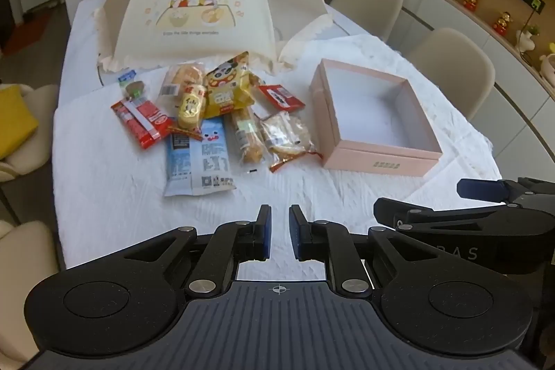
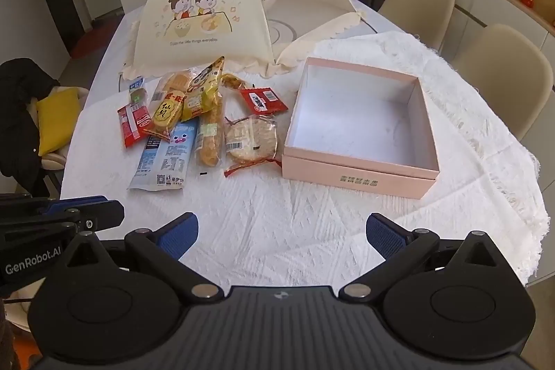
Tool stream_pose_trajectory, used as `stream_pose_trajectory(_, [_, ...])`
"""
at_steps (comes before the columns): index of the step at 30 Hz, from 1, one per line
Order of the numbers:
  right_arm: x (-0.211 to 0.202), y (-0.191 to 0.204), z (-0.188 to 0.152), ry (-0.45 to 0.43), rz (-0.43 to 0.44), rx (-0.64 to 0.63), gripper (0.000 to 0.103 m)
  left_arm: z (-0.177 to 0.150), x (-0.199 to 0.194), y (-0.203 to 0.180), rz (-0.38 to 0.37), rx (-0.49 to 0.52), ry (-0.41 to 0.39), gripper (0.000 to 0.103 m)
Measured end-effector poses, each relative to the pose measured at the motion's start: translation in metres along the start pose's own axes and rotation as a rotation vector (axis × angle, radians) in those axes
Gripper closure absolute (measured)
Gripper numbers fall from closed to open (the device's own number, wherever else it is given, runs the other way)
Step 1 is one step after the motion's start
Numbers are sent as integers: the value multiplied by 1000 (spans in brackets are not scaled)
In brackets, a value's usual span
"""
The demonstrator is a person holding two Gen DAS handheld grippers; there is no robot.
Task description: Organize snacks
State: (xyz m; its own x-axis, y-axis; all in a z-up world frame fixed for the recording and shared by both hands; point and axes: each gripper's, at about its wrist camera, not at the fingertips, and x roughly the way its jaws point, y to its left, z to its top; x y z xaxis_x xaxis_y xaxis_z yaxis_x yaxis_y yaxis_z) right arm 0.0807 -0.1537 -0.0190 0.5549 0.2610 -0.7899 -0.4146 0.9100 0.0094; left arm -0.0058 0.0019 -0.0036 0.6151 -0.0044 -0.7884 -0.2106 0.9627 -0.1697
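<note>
Nothing's packed yet: your pink box (image 2: 360, 169) sits empty, snack pile (image 2: 204, 123) untouched left of it; left gripper (image 1: 280, 236) fingers nearly shut on nothing, right gripper (image 2: 281, 236) fingers wide, empty.

Soft, even daylight, strong fisheye bending at the edges, slightly soft detail throughout.

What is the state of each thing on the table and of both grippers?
pink box: open, empty, upright.
snack packets: sealed, piled beside the box, none inside.
food cover: unfolded, standing behind the snacks.
left gripper: shut, holding nothing.
right gripper: open, holding nothing.
</note>
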Motion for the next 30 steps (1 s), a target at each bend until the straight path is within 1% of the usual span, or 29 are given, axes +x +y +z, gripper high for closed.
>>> stream_pose_trajectory(30, [-1, -3, 0, 17, 2, 5, 0, -1, -1, -5, -16, -8, 21, 87])
